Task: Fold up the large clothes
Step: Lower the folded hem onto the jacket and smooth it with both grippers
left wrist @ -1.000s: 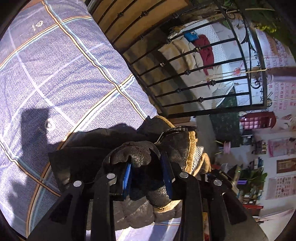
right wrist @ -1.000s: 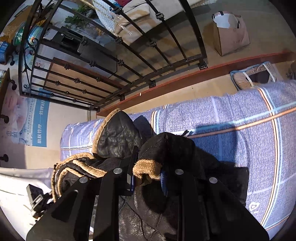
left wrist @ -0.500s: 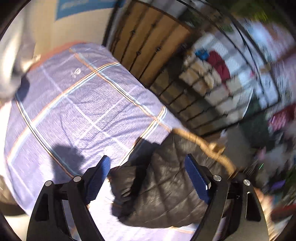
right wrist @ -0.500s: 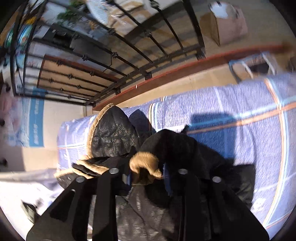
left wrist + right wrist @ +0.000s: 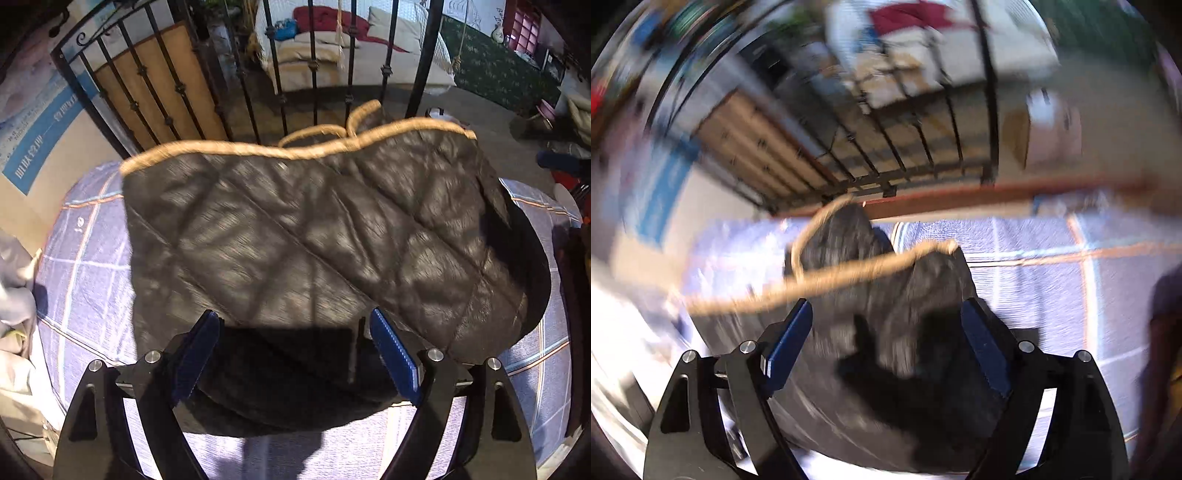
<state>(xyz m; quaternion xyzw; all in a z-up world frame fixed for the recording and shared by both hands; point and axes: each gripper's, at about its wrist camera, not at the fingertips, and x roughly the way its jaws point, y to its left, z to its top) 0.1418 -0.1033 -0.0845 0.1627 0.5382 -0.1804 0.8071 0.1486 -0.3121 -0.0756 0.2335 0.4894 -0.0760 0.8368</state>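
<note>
One black quilted garment (image 5: pixel 317 236) with tan edging is counted, laid on one checked blue bedspread (image 5: pixel 85 266). Two grippers are recorded, the left gripper (image 5: pixel 295 354) and the right gripper (image 5: pixel 886 350), each fitted with two blue pads. One black iron railing (image 5: pixel 229 85) and one red cloth (image 5: pixel 332 18) are listed behind

A bed (image 5: pixel 92 258) covered in a lilac checked sheet carries one black quilted jacket (image 5: pixel 314 240) with tan trim, laid flat.
</note>
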